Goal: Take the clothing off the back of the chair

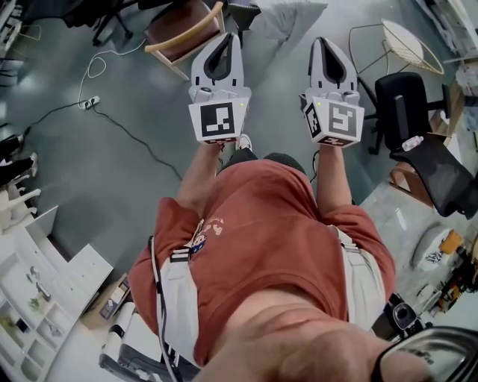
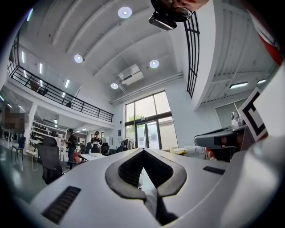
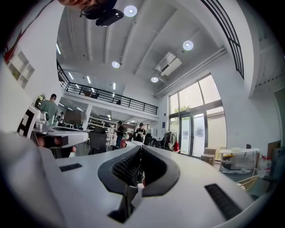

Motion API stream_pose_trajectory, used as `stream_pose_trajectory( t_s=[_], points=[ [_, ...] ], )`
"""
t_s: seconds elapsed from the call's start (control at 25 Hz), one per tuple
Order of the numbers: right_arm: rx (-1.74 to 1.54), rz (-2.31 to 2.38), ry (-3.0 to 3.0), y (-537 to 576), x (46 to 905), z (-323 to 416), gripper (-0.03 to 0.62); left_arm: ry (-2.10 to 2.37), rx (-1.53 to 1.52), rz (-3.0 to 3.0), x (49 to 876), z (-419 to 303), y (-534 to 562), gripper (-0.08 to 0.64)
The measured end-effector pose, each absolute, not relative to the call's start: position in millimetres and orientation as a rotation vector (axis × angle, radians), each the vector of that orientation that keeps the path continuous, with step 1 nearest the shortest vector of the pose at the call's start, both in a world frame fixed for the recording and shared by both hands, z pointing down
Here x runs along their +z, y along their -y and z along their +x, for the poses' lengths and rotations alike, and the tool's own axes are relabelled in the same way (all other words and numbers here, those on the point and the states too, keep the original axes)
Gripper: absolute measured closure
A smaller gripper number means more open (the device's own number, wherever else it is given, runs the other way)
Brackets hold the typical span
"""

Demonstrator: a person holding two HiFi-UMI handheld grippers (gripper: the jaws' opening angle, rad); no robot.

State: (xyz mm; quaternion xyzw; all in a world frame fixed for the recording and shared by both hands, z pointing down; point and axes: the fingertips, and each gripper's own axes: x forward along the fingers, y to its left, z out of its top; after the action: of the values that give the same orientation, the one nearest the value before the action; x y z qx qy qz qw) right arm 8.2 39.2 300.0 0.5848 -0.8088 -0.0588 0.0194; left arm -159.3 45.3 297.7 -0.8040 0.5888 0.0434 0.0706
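At the near left of the head view stands white shelving [image 1: 30,298], and farther out on the grey floor [image 1: 97,171] lies a power strip [image 1: 89,102] with its cable trailing off to the right. A wooden chair [image 1: 183,33] with a brown seat sits at the far edge, just left of the left tongs [image 1: 226,41].

Both tongs are held out side by side in front of the person's red shirt [image 1: 261,246], each with its marker cube facing the head camera. The left tongs are together: in the left gripper view the two tips meet at a point, and only the diamond-shaped hollow of the pads stays between them, with nothing in it. They touch no chair and no cloth.

Between the two tongs at the far edge, a dark chair [image 1: 243,11] shows in part, and just to its right lies a pale fabric [image 1: 287,15] — the only cloth-like thing in sight, well beyond both tips. Whether it hangs on that chair's back I cannot tell, since the frame cuts it off.

The right tongs [image 1: 325,45] are together too, tips pressed shut and empty in the right gripper view.

Farther right stand a white wire chair [image 1: 407,45] and a black office chair [image 1: 399,101] — both apart from the tongs.
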Motion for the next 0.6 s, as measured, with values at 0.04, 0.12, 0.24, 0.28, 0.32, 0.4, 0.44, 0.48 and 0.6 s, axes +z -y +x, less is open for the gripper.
stream_pose_trajectory(
  t_s=[0.04, 0.12, 0.24, 0.28, 0.32, 0.4, 0.44, 0.48, 0.6],
  points=[
    [-0.186, 1.821, 2.505, -34.7, 300.2, 7.2, 0.574, -1.767, 0.142, -2.414, 297.1, -161.2, -40.0, 0.548],
    [-0.184, 1.831, 2.494, -27.0, 302.5, 7.2, 0.574, -1.764, 0.151, -2.417, 297.9, -162.9, -31.1, 0.548],
    [-0.165, 1.847, 2.476, -15.4, 309.4, 11.6, 0.574, -1.766, 0.144, -2.439, 304.7, -160.7, -17.8, 0.548],
    [-0.158, 1.851, 2.474, -11.1, 312.5, 14.6, 0.574, -1.764, 0.114, -2.448, 308.8, -158.0, -12.9, 0.548],
    [-0.151, 1.854, 2.473, -6.7, 315.8, 18.2, 0.574, -1.762, 0.086, -2.452, 312.9, -154.5, -8.0, 0.548],
    [-0.142, 1.856, 2.471, 1.6, 322.3, 26.2, 0.574, -1.754, 0.077, -2.454, 317.5, -145.9, 2.1, 0.548],
    [-0.138, 1.86, 2.469, 6.5, 325.2, 30.1, 0.574, -1.748, 0.087, -2.454, 318.3, -141.8, 7.5, 0.548],
    [-0.13, 1.867, 2.467, 12.6, 327.9, 33.7, 0.574, -1.746, 0.091, -2.455, 319.1, -138.5, 13.5, 0.548],
    [-0.097, 1.884, 2.47, 37.2, 335.3, 46.8, 0.574, -1.742, 0.06, -2.447, 321.5, -125.3, 35.2, 0.548]
  ],
)
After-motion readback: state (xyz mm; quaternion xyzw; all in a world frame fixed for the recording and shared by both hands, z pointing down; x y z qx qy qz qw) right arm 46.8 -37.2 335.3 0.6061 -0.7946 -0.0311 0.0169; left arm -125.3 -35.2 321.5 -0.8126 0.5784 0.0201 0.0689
